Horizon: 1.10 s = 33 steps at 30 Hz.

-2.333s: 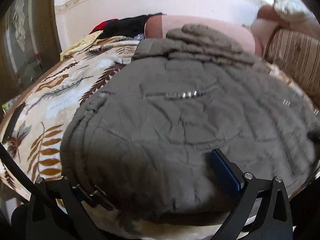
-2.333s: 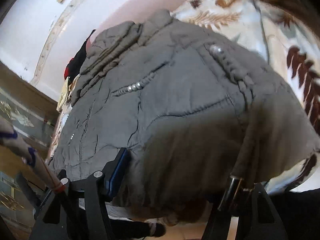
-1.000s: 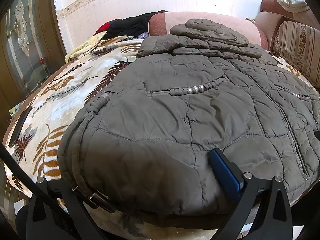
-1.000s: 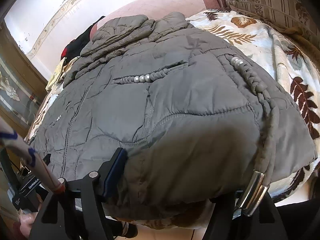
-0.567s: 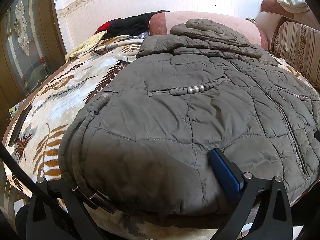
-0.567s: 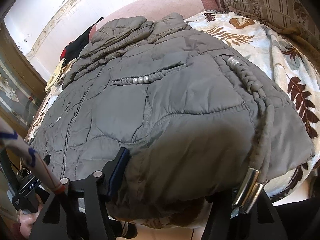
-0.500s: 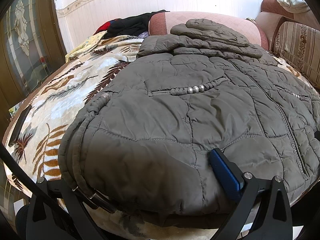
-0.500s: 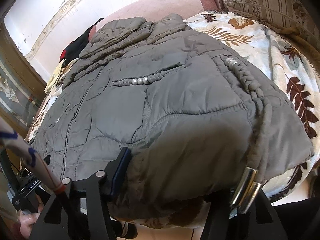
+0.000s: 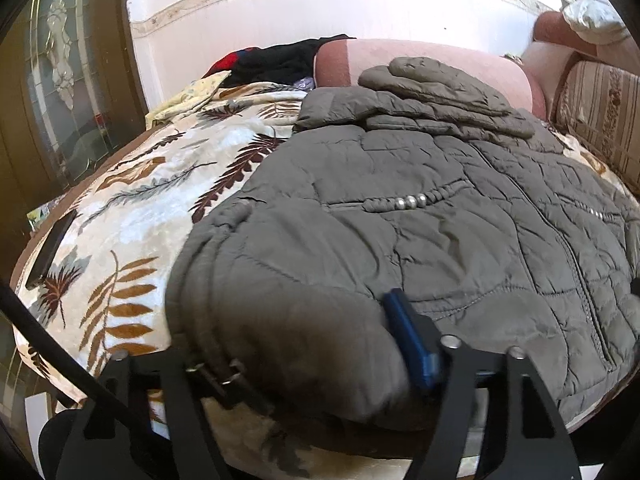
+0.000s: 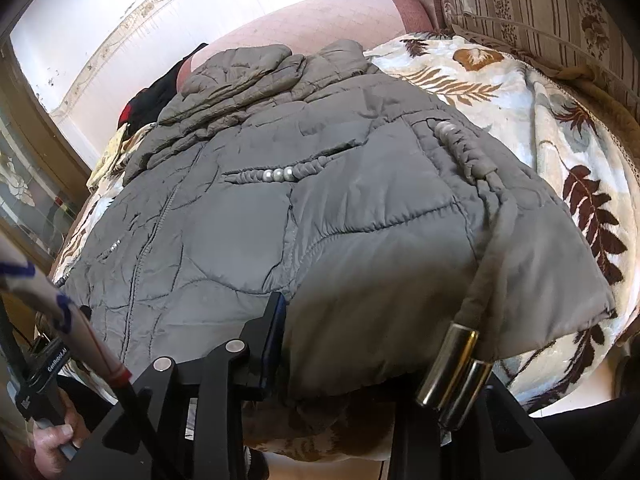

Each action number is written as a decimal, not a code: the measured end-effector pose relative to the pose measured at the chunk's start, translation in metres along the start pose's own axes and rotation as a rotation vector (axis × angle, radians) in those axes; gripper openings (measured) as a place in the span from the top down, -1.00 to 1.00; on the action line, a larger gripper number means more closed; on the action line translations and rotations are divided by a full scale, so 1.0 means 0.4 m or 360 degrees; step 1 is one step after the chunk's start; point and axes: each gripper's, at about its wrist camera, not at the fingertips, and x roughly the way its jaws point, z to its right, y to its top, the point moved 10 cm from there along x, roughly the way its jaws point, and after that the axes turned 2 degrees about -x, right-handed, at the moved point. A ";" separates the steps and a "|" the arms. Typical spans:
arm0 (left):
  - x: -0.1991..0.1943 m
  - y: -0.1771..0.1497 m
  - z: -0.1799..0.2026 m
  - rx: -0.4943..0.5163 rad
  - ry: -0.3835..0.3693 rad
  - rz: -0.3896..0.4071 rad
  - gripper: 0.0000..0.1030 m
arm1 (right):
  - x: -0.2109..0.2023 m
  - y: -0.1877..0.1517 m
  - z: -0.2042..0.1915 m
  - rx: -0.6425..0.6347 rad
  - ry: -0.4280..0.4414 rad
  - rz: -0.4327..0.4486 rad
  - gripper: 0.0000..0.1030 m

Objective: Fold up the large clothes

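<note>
Jacket: a grey quilted jacket point(image 9: 420, 216) lies spread flat on the bed, its hem at the near edge, running away from both sets of fingers toward its folded sleeves at the far end.
Left gripper point(image 9: 296, 364): its fingers are closing with the left hem corner of the jacket bunched between them; whether the pads already press the cloth I cannot tell.
Right gripper point(image 10: 372, 364): its fingers are closing too, the right hem corner between them; only the left finger point(image 10: 272, 340) shows clearly, against the cloth.
Drawcord: a grey cord with two metal tips point(image 10: 454, 368) hangs over the hem just beside the right-hand finger of the right gripper.
Bed: a leaf-print blanket point(image 9: 132, 216) lies under the jacket, beyond the fingers on both sides.
</note>
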 end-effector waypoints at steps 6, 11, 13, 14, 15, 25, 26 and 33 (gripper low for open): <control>0.002 -0.003 -0.003 -0.0005 -0.0011 -0.0010 -0.12 | 0.005 -0.006 0.010 0.0068 0.0032 -0.0027 0.18; 0.018 -0.011 -0.008 -0.0022 0.0009 -0.0058 -0.34 | -0.011 0.002 -0.002 0.0011 0.0027 0.0011 0.45; 0.023 -0.013 -0.015 -0.0050 0.0003 -0.0078 -0.41 | -0.007 0.000 -0.003 -0.0006 0.0011 0.0001 0.45; 0.026 -0.014 -0.019 -0.0064 0.0000 -0.0090 -0.48 | -0.007 0.001 -0.002 -0.0002 0.0014 0.0000 0.45; 0.029 -0.015 -0.022 -0.0074 0.0001 -0.0099 -0.51 | -0.006 0.001 -0.001 0.0004 0.0019 -0.0002 0.45; 0.010 -0.001 -0.013 -0.0090 -0.0070 -0.0042 0.28 | -0.017 0.011 -0.008 -0.0013 0.0041 0.0032 0.63; 0.008 0.000 -0.012 -0.0092 -0.0078 -0.0037 0.33 | -0.022 0.015 -0.012 -0.0029 0.0039 0.0045 0.63; -0.011 0.008 -0.004 -0.0066 -0.0087 0.0002 0.45 | -0.047 0.027 -0.020 -0.0060 0.0046 0.0109 0.70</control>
